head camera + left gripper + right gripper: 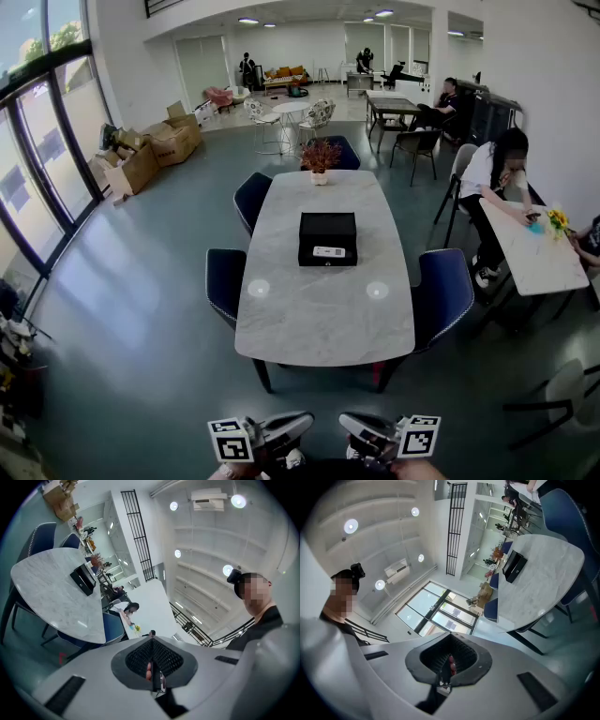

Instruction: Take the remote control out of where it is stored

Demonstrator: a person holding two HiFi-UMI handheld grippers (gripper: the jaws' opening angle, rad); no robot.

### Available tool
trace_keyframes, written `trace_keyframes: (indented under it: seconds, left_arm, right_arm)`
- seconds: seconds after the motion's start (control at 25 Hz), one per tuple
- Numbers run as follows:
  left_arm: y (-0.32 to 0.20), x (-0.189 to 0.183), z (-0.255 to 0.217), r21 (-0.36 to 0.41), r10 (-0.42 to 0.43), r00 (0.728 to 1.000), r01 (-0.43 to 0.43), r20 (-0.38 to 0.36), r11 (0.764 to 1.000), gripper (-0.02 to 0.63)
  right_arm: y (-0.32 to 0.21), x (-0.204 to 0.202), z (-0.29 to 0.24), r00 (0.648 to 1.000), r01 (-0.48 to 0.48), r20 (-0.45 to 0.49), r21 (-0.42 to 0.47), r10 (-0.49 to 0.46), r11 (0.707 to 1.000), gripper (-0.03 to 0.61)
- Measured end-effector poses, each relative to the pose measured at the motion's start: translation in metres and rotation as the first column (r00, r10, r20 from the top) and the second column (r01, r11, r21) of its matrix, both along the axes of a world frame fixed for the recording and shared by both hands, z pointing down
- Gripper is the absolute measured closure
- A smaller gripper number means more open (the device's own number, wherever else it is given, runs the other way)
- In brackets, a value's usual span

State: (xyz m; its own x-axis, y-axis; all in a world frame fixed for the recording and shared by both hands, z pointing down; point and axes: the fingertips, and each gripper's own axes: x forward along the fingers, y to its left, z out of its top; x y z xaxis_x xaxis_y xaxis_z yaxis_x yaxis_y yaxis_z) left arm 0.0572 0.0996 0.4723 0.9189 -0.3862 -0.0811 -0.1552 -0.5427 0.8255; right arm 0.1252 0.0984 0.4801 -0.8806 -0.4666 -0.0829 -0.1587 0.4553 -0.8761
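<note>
A black box (pixel 327 230) sits in the middle of the long marble table (pixel 319 309), a few steps ahead of me. A small white remote (pixel 329 251) shows on the box's near part. My left gripper (pixel 302 421) and right gripper (pixel 349 422) are held low at the bottom edge of the head view, far short of the table. Both are shut with nothing between the jaws. The left gripper view points up, with its gripper (pixel 152 660) in front and the box (pixel 83 579) far off. The right gripper view shows its gripper (pixel 449 660) and the box (pixel 514 566) on the table (pixel 543 583).
Blue chairs (pixel 225 281) (pixel 443 291) stand along both sides of the table, and a potted plant (pixel 320 157) is at its far end. A person (pixel 492 178) sits at a second table (pixel 539 253) on the right. Cardboard boxes (pixel 150 150) lie by the windows on the left.
</note>
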Motion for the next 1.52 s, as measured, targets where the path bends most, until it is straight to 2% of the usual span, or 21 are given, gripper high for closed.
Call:
trace_keyframes:
  seconds: [0.16,0.36,0.52,0.8,1.2,1.28,1.4,1.52]
  left_arm:
    - [0.002,0.001,-0.004,0.008,0.011,1.000,-0.011,0.003,1.000,0.606]
    - [0.001,0.000,-0.003,0.007,0.010,1.000,-0.010,0.003,1.000,0.606]
    - [0.001,-0.001,-0.002,0.004,0.010,1.000,-0.010,0.004,1.000,0.606]
    - [0.001,-0.009,-0.005,-0.005,0.008,1.000,-0.008,-0.007,1.000,0.606]
    - [-0.003,-0.049,-0.001,-0.007,0.008,1.000,-0.009,-0.008,1.000,0.606]
    - [-0.003,-0.060,0.001,-0.001,0.010,1.000,-0.010,-0.005,1.000,0.606]
    - [-0.004,-0.080,0.006,-0.008,0.002,1.000,-0.002,-0.002,1.000,0.606]
    - [-0.004,-0.097,0.008,-0.021,-0.003,1.000,0.003,-0.012,1.000,0.606]
  right_arm:
    - [0.005,-0.004,-0.002,0.997,0.002,0.081,-0.052,0.002,0.999,0.571]
    - [0.003,-0.003,-0.001,1.000,-0.001,0.017,-0.013,0.001,1.000,0.571]
    - [0.003,-0.005,-0.009,0.996,-0.006,0.094,-0.022,0.008,1.000,0.571]
    - [-0.001,-0.007,-0.009,0.995,-0.039,0.094,-0.037,0.042,0.999,0.570]
    - [-0.008,-0.042,-0.005,0.994,-0.059,0.088,-0.049,0.063,0.997,0.571]
    - [-0.011,-0.051,0.000,0.996,-0.062,0.061,-0.037,0.064,0.997,0.571]
    - [-0.012,-0.073,0.000,0.993,-0.054,0.101,-0.060,0.060,0.997,0.571]
    - [-0.015,-0.088,0.004,0.998,-0.055,0.035,-0.021,0.056,0.998,0.571]
